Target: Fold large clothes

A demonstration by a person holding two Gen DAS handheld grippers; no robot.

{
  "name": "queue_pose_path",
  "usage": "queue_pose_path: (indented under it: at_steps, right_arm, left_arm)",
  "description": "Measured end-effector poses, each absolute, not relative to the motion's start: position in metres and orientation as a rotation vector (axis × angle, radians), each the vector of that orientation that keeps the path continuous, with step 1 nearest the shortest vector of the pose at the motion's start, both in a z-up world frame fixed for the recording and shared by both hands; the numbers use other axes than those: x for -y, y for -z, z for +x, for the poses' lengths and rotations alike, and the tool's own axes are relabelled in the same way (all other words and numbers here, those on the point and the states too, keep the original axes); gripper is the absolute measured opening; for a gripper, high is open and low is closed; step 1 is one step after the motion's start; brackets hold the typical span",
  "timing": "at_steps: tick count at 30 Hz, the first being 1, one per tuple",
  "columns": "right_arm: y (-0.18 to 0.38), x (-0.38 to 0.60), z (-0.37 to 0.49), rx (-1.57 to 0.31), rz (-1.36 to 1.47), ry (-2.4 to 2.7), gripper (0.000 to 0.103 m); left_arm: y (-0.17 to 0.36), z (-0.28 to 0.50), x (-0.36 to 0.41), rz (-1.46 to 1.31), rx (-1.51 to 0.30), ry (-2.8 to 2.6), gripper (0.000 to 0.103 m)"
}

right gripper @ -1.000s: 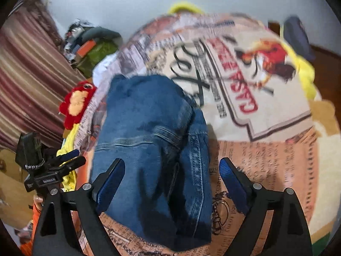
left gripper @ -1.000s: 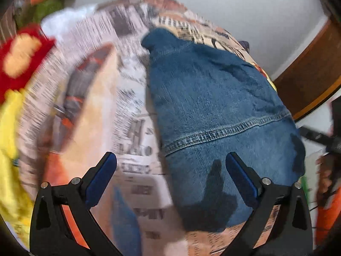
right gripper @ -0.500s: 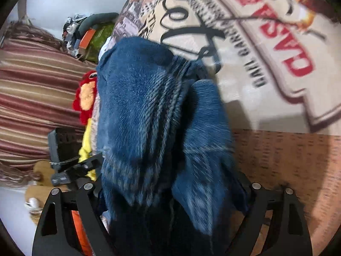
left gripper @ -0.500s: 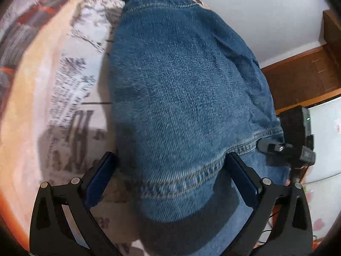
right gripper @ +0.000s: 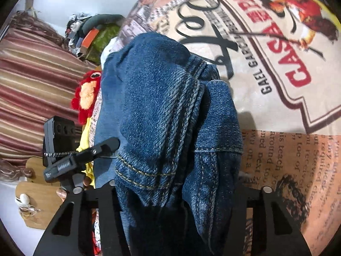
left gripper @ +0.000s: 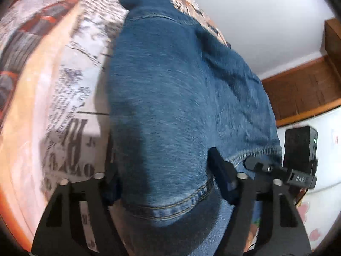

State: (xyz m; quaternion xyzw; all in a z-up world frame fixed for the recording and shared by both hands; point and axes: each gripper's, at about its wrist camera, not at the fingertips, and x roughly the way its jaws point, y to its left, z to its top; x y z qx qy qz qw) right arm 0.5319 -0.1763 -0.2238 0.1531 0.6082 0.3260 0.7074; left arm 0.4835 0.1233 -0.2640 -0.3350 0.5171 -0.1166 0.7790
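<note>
A pair of blue denim jeans (left gripper: 181,98) lies on a bed covered with a newspaper-print spread (left gripper: 70,85). My left gripper (left gripper: 168,183) straddles the near folded edge of the jeans, its jaws closing in on the thick denim. In the right wrist view the jeans (right gripper: 162,111) bunch up over my right gripper (right gripper: 174,194); the cloth hides its fingertips, and the denim sits between the jaws. The right gripper also shows in the left wrist view (left gripper: 277,170), at the jeans' right edge.
A red and yellow plush toy (right gripper: 87,93) and a pile of things (right gripper: 93,36) lie at the bed's far left. A striped curtain (right gripper: 32,85) hangs left. A wooden cabinet (left gripper: 302,91) stands to the right of the bed.
Both grippers came down onto the near end of the jeans from above. The left jaws narrowed around the denim; the cloth rose over the right gripper and hid its fingers.
</note>
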Motion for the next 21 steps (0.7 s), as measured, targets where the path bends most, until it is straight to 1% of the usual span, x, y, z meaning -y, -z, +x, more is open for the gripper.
queue_pose_path:
  at_steps: [3, 8, 15, 19, 21]
  right_arm:
    - [0.205, 0.171, 0.521, -1.323, 0.338, -0.748, 0.045]
    - [0.172, 0.154, 0.502, -1.273, 0.334, -0.775, 0.045]
    - [0.114, 0.116, 0.479, -1.18, 0.344, -0.853, 0.045]
    - [0.091, 0.085, 0.465, -1.148, 0.326, -0.89, 0.045]
    - [0.088, 0.069, 0.459, -1.149, 0.315, -0.902, 0.045]
  left_arm:
    - [0.241, 0.475, -0.115, -0.619, -1.084, 0.218, 0.061]
    - [0.184, 0.448, -0.121, -0.476, -0.984, 0.193, 0.056]
    - [0.113, 0.399, -0.173, -0.421, -0.851, 0.171, 0.056]
    - [0.09, 0.377, -0.199, -0.417, -0.818, 0.143, 0.056]
    - [0.088, 0.368, -0.213, -0.425, -0.814, 0.127, 0.056]
